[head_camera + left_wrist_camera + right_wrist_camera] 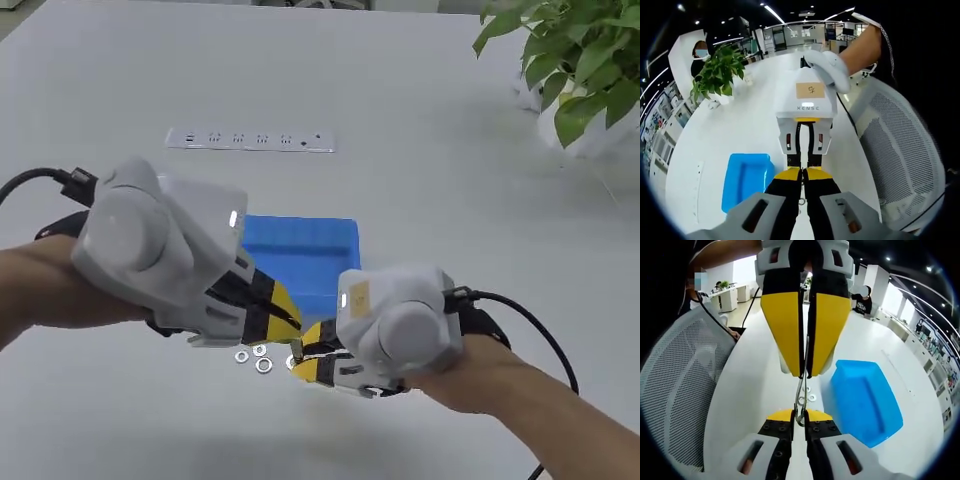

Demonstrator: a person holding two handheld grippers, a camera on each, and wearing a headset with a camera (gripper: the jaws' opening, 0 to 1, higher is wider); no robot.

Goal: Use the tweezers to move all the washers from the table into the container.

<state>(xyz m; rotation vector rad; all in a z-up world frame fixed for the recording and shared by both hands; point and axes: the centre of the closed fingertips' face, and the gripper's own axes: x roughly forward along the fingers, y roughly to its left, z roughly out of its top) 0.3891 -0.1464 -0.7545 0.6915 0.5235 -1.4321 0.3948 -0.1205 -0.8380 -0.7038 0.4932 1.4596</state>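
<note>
The thin metal tweezers (803, 385) run between the two grippers, which meet nose to nose. My left gripper (290, 320) (802, 172) (807, 374) comes in from the left with its yellow jaws shut on the tweezers. My right gripper (302, 362) (800, 416) (804, 161) faces it, closed on the tweezers' looped end. Three washers (258, 358) (809, 395) lie on the white table just under the jaws. The blue container (305, 255) (745, 177) (867, 400) sits right behind them; I cannot see its inside.
A white power strip (250, 140) lies farther back on the table (430, 170). A potted plant (580, 60) (717, 75) stands at the far right corner. A mesh chair (900, 150) (685, 390) is at the near edge. People sit in the background.
</note>
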